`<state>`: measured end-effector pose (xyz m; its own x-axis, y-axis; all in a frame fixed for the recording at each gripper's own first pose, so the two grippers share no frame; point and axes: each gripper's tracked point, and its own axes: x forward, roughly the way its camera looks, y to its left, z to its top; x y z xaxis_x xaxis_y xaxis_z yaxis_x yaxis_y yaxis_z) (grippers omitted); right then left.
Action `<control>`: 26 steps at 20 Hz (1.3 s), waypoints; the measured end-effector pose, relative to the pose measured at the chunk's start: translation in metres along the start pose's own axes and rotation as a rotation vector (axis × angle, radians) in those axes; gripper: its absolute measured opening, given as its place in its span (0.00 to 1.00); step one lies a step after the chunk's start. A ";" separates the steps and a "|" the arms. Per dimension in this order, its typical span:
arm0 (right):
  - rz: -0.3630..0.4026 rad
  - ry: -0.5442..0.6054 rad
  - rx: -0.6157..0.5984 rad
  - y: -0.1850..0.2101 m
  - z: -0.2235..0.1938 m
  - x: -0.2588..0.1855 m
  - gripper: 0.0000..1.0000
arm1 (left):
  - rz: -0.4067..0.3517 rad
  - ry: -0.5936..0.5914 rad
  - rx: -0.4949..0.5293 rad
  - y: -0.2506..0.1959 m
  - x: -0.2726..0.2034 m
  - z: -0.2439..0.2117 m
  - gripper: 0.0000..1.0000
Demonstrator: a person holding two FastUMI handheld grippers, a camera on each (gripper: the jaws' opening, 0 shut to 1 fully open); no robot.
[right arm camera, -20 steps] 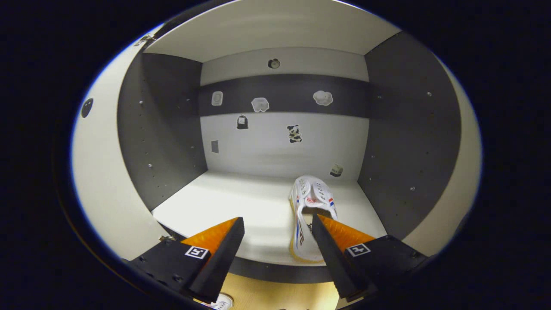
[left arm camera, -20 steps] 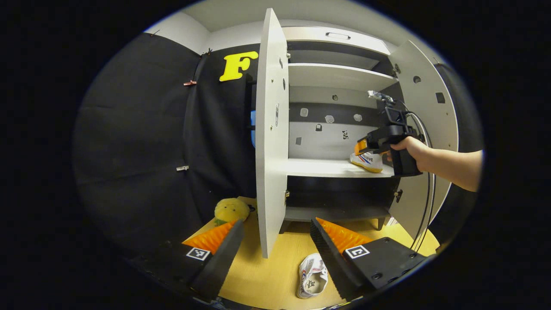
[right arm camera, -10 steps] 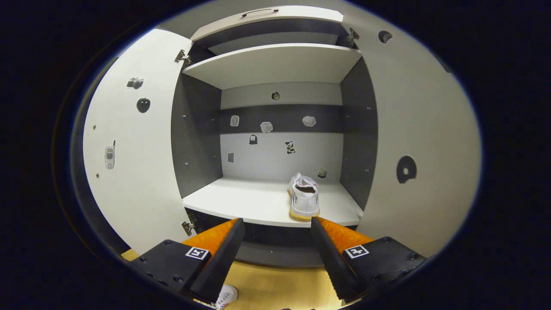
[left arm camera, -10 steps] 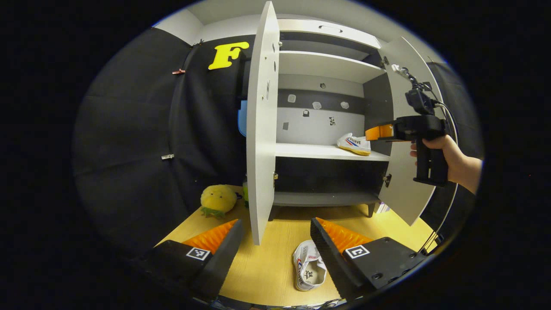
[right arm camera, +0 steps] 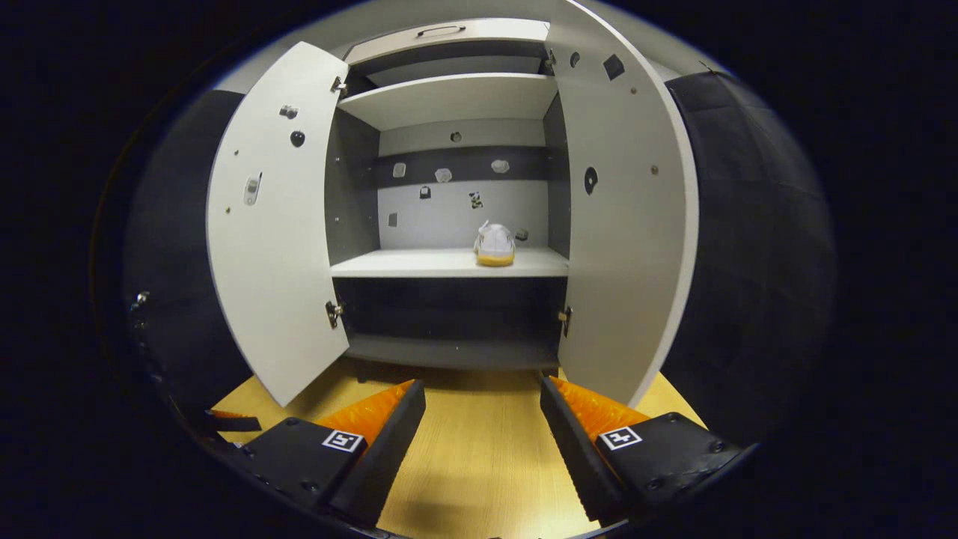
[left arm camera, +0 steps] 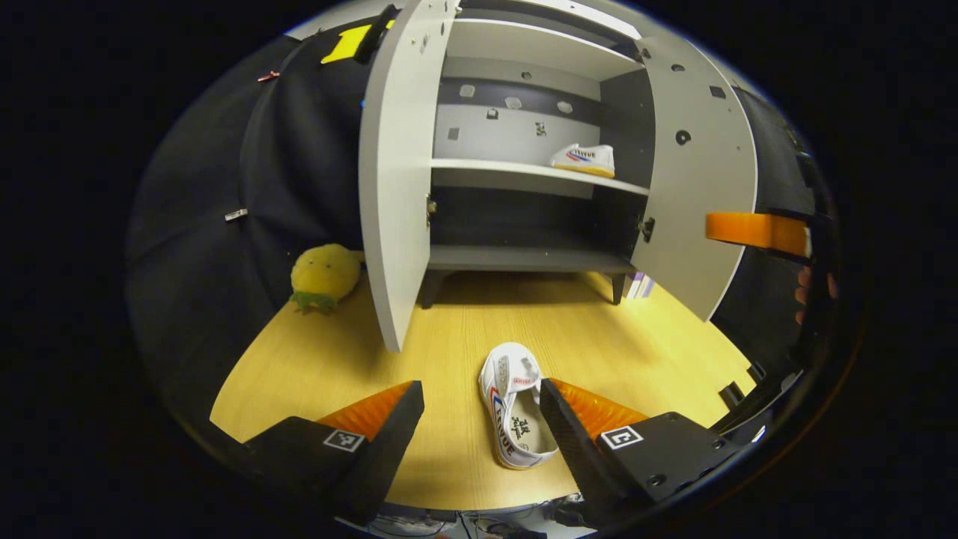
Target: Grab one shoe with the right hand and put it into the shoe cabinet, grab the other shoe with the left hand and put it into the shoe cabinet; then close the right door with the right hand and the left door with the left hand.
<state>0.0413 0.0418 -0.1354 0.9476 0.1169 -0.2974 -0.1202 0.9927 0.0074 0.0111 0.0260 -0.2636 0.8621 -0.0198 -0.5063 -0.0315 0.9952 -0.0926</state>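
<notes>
Shoe cabinet (left arm camera: 524, 258) standing at the far edge of the yellow wooden floor (left arm camera: 599, 329), both doors swung wide open: left door (left arm camera: 393, 172) and right door (left arm camera: 692, 187) in the left gripper view, and again in the right gripper view as left door (right arm camera: 273, 224) and right door (right arm camera: 625, 224). Small stickers dotted over the cabinet's back panel and the inner faces of the doors.

One white shoe (left arm camera: 585, 159) resting on the middle shelf (left arm camera: 509, 168) toward its right end, near the right side wall; seen heel-on in the right gripper view (right arm camera: 494, 245), close to the shelf's front edge. Other white shoe (left arm camera: 516, 404) lying on the floor toward its near edge, well apart from the cabinet, toe pointing at the cabinet, opening up.

Yellow plush toy (left arm camera: 323, 275) sitting on the floor at the far left edge, beside the left door.

Left gripper (left arm camera: 481, 397) hanging low over the floor with fingers spread apart, holding nothing, the floor shoe lying just beside the inner face of its right finger. Right gripper (right arm camera: 481, 393) also spread apart and holding nothing, well back from the cabinet, facing the open front.
</notes>
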 end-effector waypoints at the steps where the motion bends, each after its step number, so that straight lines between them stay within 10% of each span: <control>1: -0.008 0.023 -0.004 -0.004 -0.011 -0.010 0.98 | -0.015 0.017 0.015 -0.003 0.008 -0.009 0.98; 12: -0.086 0.139 0.006 -0.033 -0.054 -0.058 0.98 | 0.008 0.215 0.034 -0.005 0.111 -0.073 0.96; 26: -0.002 0.110 -0.035 -0.051 -0.035 -0.028 0.99 | 0.129 0.271 0.017 0.003 0.148 -0.070 0.10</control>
<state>0.0108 -0.0129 -0.1609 0.9098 0.1095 -0.4003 -0.1309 0.9910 -0.0265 0.1031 0.0194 -0.3982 0.6849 0.0845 -0.7238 -0.1214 0.9926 0.0010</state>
